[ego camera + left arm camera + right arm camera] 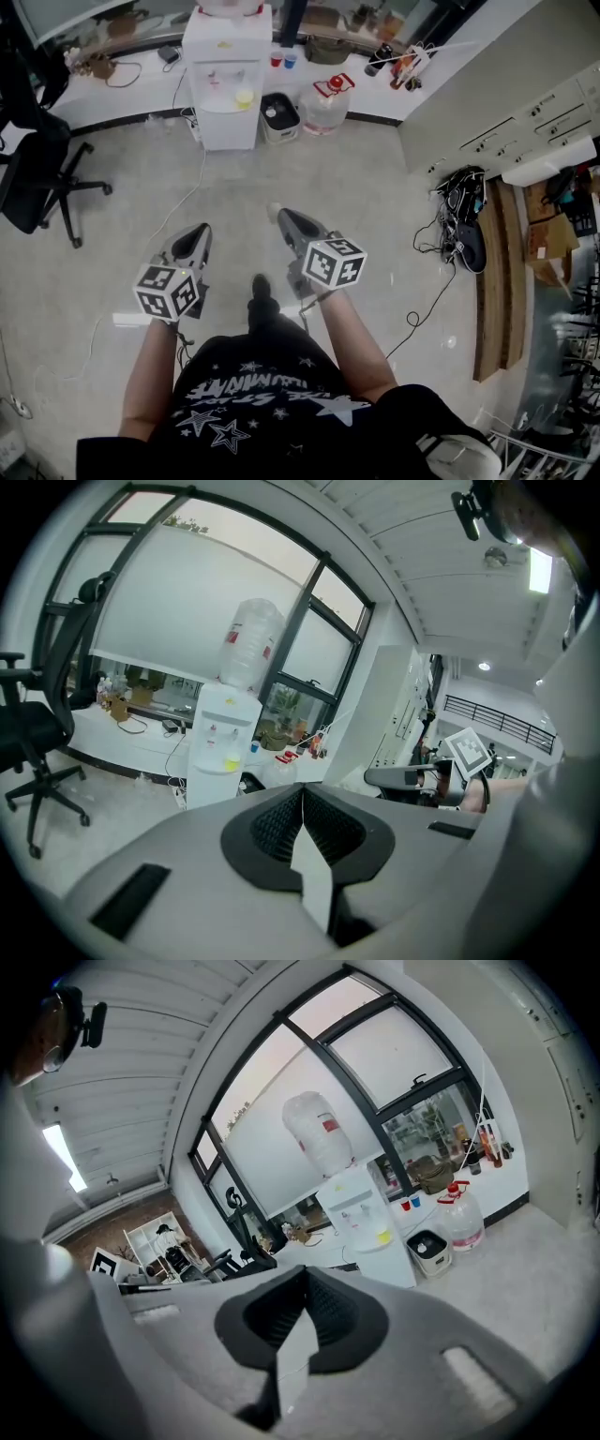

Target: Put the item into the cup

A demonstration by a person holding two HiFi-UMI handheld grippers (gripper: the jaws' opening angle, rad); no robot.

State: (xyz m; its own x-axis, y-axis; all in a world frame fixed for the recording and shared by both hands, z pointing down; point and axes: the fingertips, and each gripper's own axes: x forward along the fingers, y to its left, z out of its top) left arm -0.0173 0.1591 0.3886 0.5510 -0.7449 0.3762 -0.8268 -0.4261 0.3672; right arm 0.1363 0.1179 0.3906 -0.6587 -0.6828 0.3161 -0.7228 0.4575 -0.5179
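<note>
From the head view, the person stands on a pale speckled floor (375,197) and holds both tools out at waist height, well apart from everything else. The left gripper (198,234) and the right gripper (287,218) each carry a marker cube and point towards a white box-shaped water dispenser (228,80). Beside it sit a small dark-topped bin (279,116) and a clear plastic water jug with a red cap (327,103). On the white counter (141,89) behind them stand a small red cup (277,59) and a small blue cup (290,60), touching neither gripper. Which item is meant for a cup cannot be told. A black wheeled office chair (37,178) stands at the left.

In the left gripper view, the left gripper (302,806) has its black ribbed pads pressed together with nothing between them. The water dispenser (220,747) is ahead and the right gripper (408,777) is off to the side.

In the right gripper view, the right gripper (302,1299) is likewise closed on nothing. Beyond it are the water dispenser (364,1222), the bin (432,1252) and the water jug (466,1220).
</note>
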